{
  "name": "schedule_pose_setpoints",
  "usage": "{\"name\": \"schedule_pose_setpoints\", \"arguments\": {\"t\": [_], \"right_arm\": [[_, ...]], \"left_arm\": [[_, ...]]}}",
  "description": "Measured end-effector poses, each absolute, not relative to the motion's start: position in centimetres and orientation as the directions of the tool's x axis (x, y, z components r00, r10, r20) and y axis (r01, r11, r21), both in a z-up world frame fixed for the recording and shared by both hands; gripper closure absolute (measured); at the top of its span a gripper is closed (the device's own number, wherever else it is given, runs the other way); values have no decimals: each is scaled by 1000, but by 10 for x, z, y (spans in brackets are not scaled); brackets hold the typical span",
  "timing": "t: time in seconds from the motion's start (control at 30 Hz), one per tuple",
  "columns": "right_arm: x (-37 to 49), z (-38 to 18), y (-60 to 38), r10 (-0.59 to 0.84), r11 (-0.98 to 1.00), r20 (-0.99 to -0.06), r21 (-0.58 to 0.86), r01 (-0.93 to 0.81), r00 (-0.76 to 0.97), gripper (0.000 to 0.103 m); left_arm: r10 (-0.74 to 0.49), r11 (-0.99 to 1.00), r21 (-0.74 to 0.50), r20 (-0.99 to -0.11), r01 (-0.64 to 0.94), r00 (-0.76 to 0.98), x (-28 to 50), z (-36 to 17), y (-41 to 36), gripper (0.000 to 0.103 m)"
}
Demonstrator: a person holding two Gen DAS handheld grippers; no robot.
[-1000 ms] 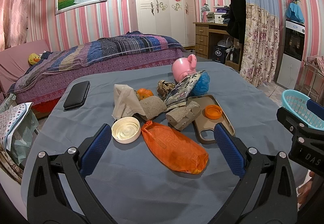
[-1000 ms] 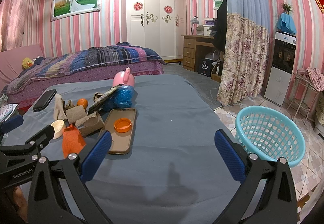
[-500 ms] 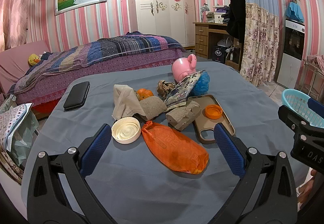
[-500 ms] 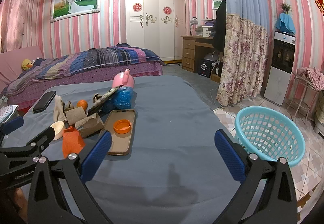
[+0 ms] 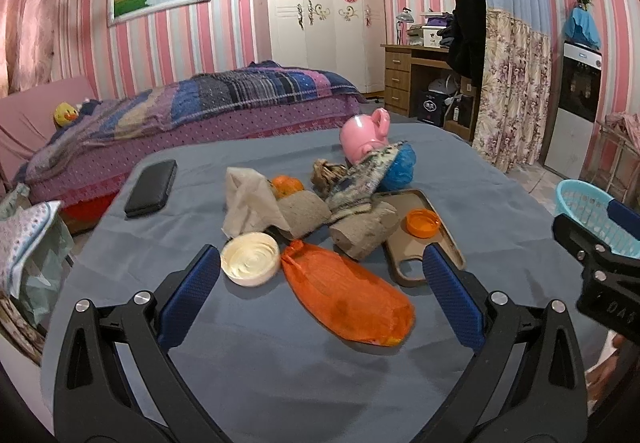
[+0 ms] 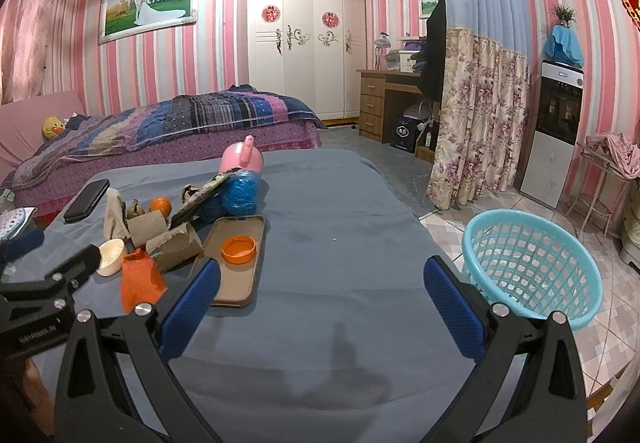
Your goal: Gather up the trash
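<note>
Table (image 5: pixel 280 363), blue-grey cloth cover, carries all the litter in one cluster toward its far left part. Basket (image 6: pixel 528 267), pale blue, stands on the floor off the table's right edge, at two o'clock from the right gripper (image 6: pixel 320 299); judged the destination.

Left gripper (image 5: pixel 320 295): jaws released and spread wide, empty. Orange bag (image 5: pixel 348 299) lies directly ahead between them at twelve o'clock, long axis running from ten o'clock to four o'clock, knotted end farthest. White lid (image 5: pixel 250 259) sits just beside the left jaw tip at eleven o'clock. Left gripper is clearly the nearer to the heap.

Right gripper: jaws released, empty, facing bare cloth; the litter lies at ten o'clock from it.

Smaller items behind the bag: two cardboard tubes (image 5: pixel 364 231), crumpled tissue (image 5: pixel 248 203), brown phone case (image 5: pixel 424 239) holding an orange cap (image 5: pixel 422 223).

Obscured: what lies beneath the patterned wrapper (image 5: pixel 360 179) and the blue wad (image 5: pixel 400 171) cannot be made out. Whether the bag holds anything is not determinable.
</note>
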State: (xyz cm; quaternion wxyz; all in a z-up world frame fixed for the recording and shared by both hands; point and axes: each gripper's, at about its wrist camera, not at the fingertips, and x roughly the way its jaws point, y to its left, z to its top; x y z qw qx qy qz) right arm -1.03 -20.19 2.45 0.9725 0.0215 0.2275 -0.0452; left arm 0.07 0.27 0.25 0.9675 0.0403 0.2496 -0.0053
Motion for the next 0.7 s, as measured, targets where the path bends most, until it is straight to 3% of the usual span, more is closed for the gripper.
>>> {"name": "schedule_pose_setpoints", "arguments": {"t": [0.13,0.4,0.57,0.7], "right_arm": [[-7,22,-215,-107,991,-452,29,134,886,4],[4,10,-222,-109,990,-446,31,137,888,4],[21,-3,-208,-89,996,-538,-31,86,838,4],[36,-3,-198,-89,996,-550,-55,70,830,4]], "left_arm": [[51,996,94,-470,-7,881,5,5,15,5],[78,996,77,-537,-44,840,30,-8,44,5],[73,997,49,-590,-54,804,48,-18,61,5],[58,998,23,-626,-56,778,63,-27,75,5]]}}
